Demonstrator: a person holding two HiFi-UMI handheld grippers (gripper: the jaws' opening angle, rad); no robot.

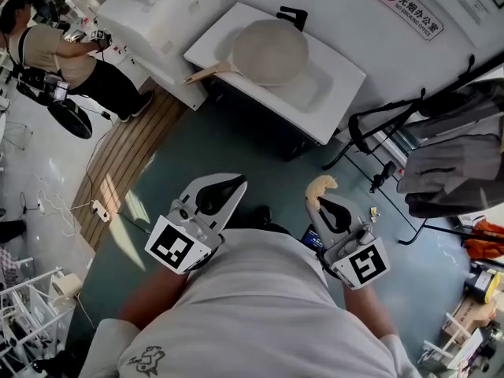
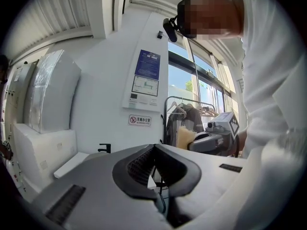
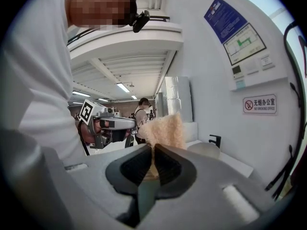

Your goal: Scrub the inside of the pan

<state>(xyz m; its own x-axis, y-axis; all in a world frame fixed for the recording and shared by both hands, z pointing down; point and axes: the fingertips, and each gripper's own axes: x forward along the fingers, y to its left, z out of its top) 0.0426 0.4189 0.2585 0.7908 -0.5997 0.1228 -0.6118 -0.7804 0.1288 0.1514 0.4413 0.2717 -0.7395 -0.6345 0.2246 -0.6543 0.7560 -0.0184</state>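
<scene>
A pale beige pan with a wooden handle lies in the white sink ahead of me, far from both grippers. My left gripper is held close to my chest, jaws shut with nothing between them. My right gripper is also near my body, shut on a tan sponge that sticks up past the jaw tips. In the right gripper view the pan shows small behind the sponge, beside a black tap.
A black tap stands at the sink's back edge. A black clothes rack with grey garments stands to the right. A person works at a counter at the far left. Wooden decking and a teal floor lie between me and the sink.
</scene>
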